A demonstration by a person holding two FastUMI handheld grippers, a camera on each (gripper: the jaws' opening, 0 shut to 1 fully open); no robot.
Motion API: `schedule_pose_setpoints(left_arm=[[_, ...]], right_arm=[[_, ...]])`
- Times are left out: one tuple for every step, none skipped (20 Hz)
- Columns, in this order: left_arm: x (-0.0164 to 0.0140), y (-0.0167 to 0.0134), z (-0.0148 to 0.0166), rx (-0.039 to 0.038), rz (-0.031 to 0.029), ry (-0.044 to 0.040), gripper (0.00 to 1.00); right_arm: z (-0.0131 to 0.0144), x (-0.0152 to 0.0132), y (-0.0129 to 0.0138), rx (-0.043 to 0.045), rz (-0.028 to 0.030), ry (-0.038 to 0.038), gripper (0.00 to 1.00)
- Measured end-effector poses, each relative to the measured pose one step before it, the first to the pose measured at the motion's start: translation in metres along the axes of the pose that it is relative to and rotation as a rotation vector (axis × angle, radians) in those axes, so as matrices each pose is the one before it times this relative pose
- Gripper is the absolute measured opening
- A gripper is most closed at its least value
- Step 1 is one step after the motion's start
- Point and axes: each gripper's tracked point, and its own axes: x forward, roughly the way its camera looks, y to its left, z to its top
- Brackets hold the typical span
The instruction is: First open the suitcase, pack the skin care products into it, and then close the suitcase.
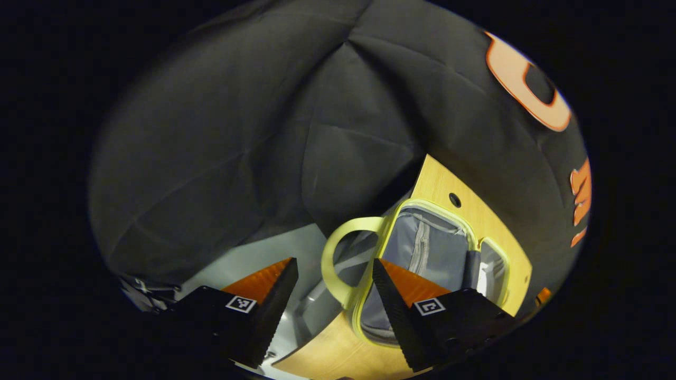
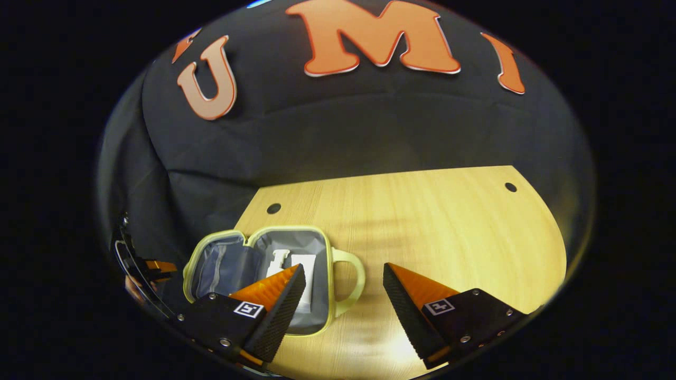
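Right gripper view: the suitcase (image 2: 264, 274) is seen lying open on the wooden table (image 2: 422, 221), towards its left edge, with both grey-lined halves spread flat and the pale yellow-green trim running round them. White skin care products (image 2: 296, 264) — a pump bottle and a tube, as far as can be made out — are seen lying in the right-hand half, partly hidden behind a finger of the right gripper (image 2: 343, 295). That gripper is held above the table with its fingers spread wide and nothing between them; the suitcase handle (image 2: 351, 279) is seen in the gap, farther off.

In the left gripper view the same suitcase (image 1: 422, 248) is seen from the side, open on the table (image 1: 475, 206) — its looped handle (image 1: 338, 253) juts past the table edge. The left gripper (image 1: 332, 295) is spread wide as well, with nothing grasped; the handle is framed between its fingers but cannot be said to be touched.
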Motion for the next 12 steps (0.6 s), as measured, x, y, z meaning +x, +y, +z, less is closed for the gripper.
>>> schedule_pose_setpoints(left_arm=[[0.01114,0.00384,-0.00247,-0.03677,-0.00662,0.02811,0.93],[0.01562,0.00361,-0.00537,-0.02701,-0.00244,0.02958,0.93],[0.01092,0.00020,-0.00558,-0.01151,-0.00532,0.02842,0.93],[0.00809,0.00341,-0.00073,-0.01248,-0.00651,0.02288,0.93],[0.00674,0.00362,0.00062,-0.00829,0.01055,0.01242,0.90],[0.00865,0.00382,0.00210,-0.01827,0.01591,0.00031,0.90],[0.01018,-0.00213,-0.00373,-0.01494,-0.01168,0.02665,0.78],[0.00699,0.00281,-0.00728,-0.01679,-0.00132,0.03005,0.78],[0.00820,0.00222,-0.00295,-0.01756,-0.00337,0.02371,0.76],[0.01620,-0.00049,-0.00529,-0.02501,-0.01646,0.02417,0.70],[0.00492,-0.00425,-0.00292,-0.03590,-0.03078,0.00612,0.42],[-0.00522,-0.00102,-0.00007,-0.01026,-0.01289,0.00454,0.34]], right_arm=[[0.00738,-0.01143,-0.00930,0.01851,-0.01542,-0.02381,0.95],[0.00910,-0.01004,-0.00677,0.01434,-0.01111,-0.03193,0.95],[0.00814,-0.01096,-0.01006,0.01070,-0.02143,-0.02659,0.95],[0.00883,-0.00887,-0.00829,0.01051,-0.01094,-0.02398,0.95],[0.00616,-0.00827,-0.00891,0.00933,-0.02459,-0.01970,0.95],[0.00473,-0.00779,-0.00675,0.01232,-0.00894,-0.01503,0.95],[0.00306,-0.00651,-0.00614,0.00981,-0.01721,-0.00805,0.95],[0.00343,-0.00602,-0.00642,0.01037,-0.00670,-0.01197,0.95],[0.00152,-0.00578,-0.00502,0.00854,-0.01392,-0.00557,0.95],[0.00205,-0.00473,-0.00458,0.01171,-0.00798,-0.01012,0.95],[0.00275,-0.00375,-0.00502,0.00689,-0.00849,-0.00591,0.95],[0.00250,-0.00295,-0.00616,0.00132,-0.01267,-0.00817,0.95]])
